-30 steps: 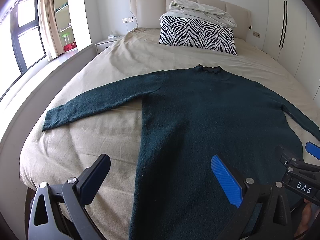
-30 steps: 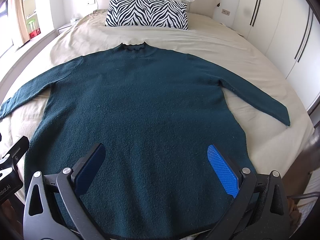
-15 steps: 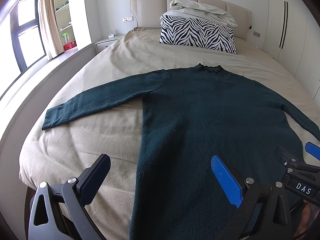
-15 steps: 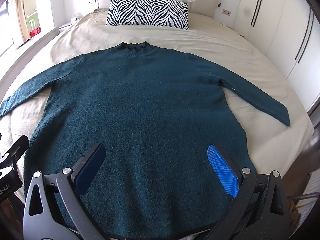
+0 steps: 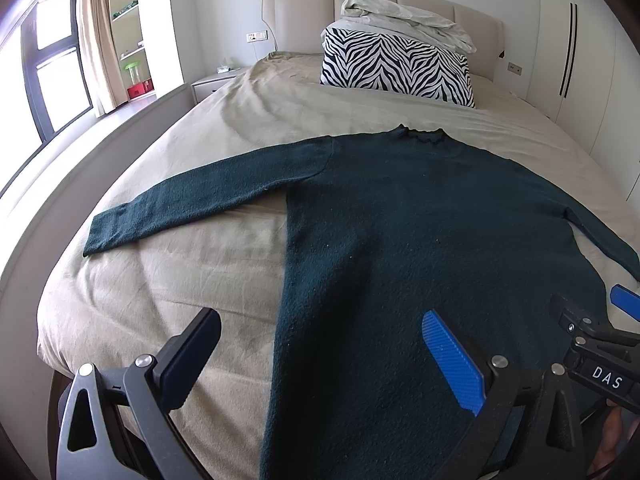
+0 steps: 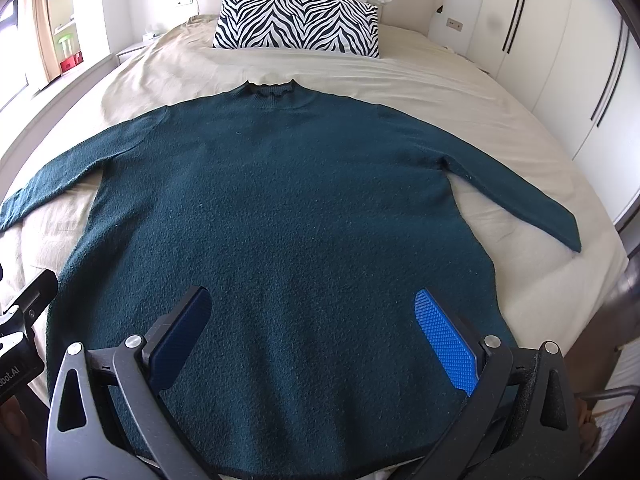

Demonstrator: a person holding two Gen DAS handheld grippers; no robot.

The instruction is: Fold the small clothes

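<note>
A dark teal sweater (image 5: 420, 232) (image 6: 280, 208) lies flat on the bed, collar toward the headboard and both sleeves spread out. My left gripper (image 5: 320, 348) hovers open above the sweater's lower left edge, one finger over the sheet, the other over the knit. My right gripper (image 6: 312, 332) hangs open over the hem near the sweater's middle, holding nothing. The left sleeve cuff (image 5: 100, 236) rests near the bed's left side. The right sleeve cuff (image 6: 564, 228) lies toward the right side.
The beige bed sheet (image 5: 168, 288) covers the mattress. A zebra-print pillow (image 5: 396, 68) with a rumpled white duvet (image 5: 404, 24) on top sits at the headboard. A nightstand (image 5: 216, 80) and window stand on the left, white wardrobe doors (image 6: 560, 60) on the right.
Both views have shifted very slightly; the sweater lies as before and both grippers stay open.
</note>
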